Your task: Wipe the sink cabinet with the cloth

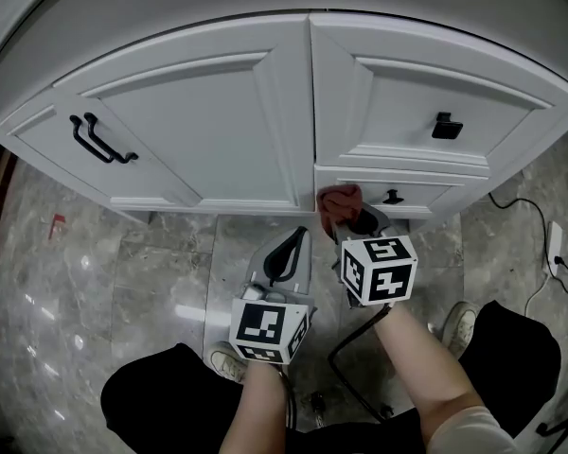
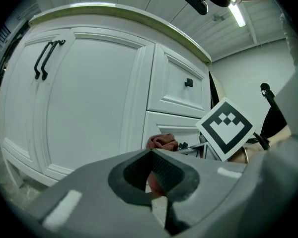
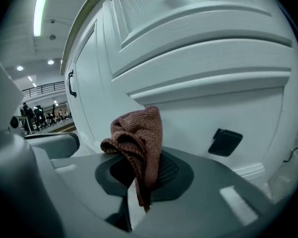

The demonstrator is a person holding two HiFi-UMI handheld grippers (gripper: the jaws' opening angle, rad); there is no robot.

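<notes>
The white sink cabinet (image 1: 265, 112) fills the top of the head view, with a door on the left and two drawers on the right. My right gripper (image 1: 352, 218) is shut on a reddish-brown cloth (image 1: 340, 198), which presses against the left end of the lower drawer (image 1: 426, 195). In the right gripper view the cloth (image 3: 138, 133) bunches up out of the shut jaws, close to the drawer front (image 3: 213, 103). My left gripper (image 1: 286, 253) hangs lower, off the cabinet, jaws shut with nothing in them. From the left gripper view the cloth (image 2: 161, 142) shows beyond the jaws.
A black bar handle (image 1: 99, 142) sits on the left door, and black knobs on the upper drawer (image 1: 446, 127) and lower drawer (image 1: 392, 197). Grey marble floor (image 1: 95, 282) lies below. A white cable with a plug (image 1: 555, 239) runs at the right. The person's shoes (image 1: 459, 324) stand near.
</notes>
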